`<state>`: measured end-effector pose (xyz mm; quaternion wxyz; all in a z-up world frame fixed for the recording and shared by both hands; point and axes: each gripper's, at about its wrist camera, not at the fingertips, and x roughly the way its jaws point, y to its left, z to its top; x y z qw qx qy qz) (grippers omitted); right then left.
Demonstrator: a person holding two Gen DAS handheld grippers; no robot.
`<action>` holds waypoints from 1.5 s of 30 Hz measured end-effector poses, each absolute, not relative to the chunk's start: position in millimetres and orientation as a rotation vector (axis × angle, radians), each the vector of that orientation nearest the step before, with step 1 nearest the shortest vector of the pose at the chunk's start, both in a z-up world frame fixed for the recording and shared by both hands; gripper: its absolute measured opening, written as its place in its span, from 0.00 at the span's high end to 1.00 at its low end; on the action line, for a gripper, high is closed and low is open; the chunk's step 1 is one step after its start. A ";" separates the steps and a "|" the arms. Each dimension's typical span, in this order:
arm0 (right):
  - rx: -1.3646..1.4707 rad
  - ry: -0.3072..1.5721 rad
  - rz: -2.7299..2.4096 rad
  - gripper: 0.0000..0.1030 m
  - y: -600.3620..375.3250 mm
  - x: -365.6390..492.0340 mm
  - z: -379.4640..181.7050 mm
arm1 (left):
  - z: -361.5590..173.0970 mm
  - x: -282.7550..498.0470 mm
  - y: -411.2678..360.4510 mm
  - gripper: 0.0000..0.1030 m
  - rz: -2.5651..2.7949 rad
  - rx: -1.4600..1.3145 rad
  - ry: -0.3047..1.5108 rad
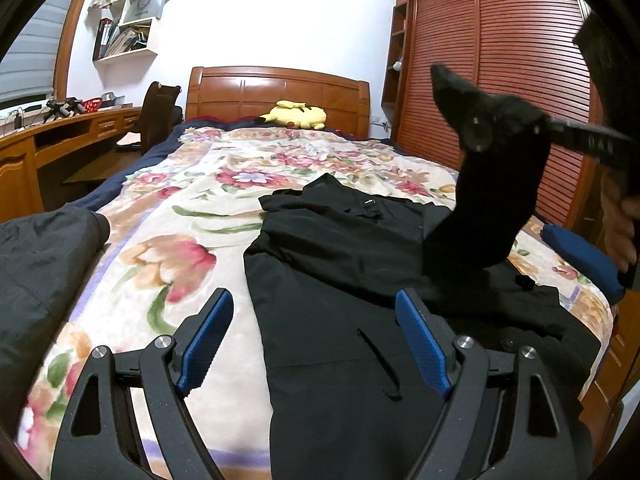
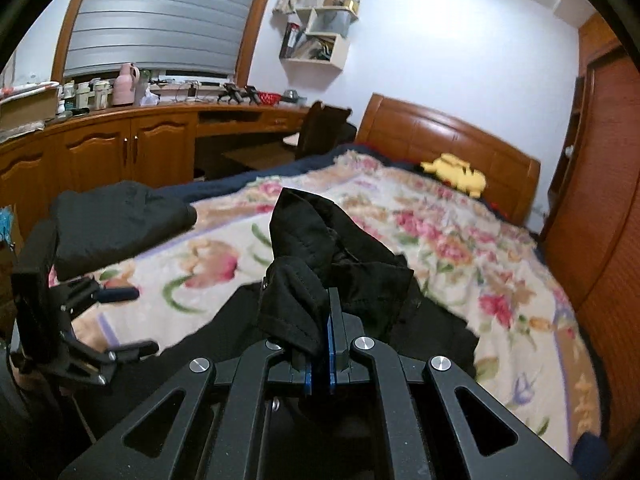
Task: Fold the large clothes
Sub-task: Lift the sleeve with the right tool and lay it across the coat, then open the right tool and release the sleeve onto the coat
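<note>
The black jacket [image 1: 332, 280] lies spread lengthwise on the floral blanket [image 1: 192, 216] of the bed, its collar end toward the wooden headboard [image 1: 276, 92] and its lower part running under the left gripper's view. 1 sleeve [image 1: 492, 184] is lifted clear of the body of the garment: the right gripper [image 2: 329, 320] has its jaws pinched fully together on the bunched cuff end, and the cloth stands up and drapes back down to the jacket's right side. The left gripper [image 1: 316, 340] hangs low over the jacket's near part with its 2 blue pads [image 1: 210, 344] spread wide and nothing between them. The step in hand appears to be folding this sleeve across the chest. To do it well, the right gripper should carry the cuff over in a low arc toward the jacket's far side, keeping the sleeve taut enough that it lays flat rather than twisting. The empty left gripper could help by pressing the shoulder seam or the jacket body so the garment does not drag across the blanket. The grip is on a thick wad of fabric, so releasing should wait until the cuff rests on the jacket. A second dark garment [image 1: 44, 272] sits folded at the bed's left edge, well apart, and a yellow plush toy [image 1: 294, 115] lies by the headboard; neither is in the way.
</note>
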<state>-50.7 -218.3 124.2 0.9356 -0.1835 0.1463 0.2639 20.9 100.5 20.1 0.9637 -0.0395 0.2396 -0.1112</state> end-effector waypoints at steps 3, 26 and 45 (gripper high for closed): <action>-0.342 0.341 0.570 0.95 -221.9 -50.4 120.7 | 19.7 21.3 99.9 0.19 -0.224 -0.073 0.486; -0.381 0.551 0.652 0.39 -194.8 -38.9 116.5 | 21.0 18.6 105.3 0.19 -0.209 -0.106 0.453; -0.265 0.574 0.413 0.36 -258.1 -33.2 66.1 | 4.2 23.2 50.3 0.19 -0.323 0.024 0.562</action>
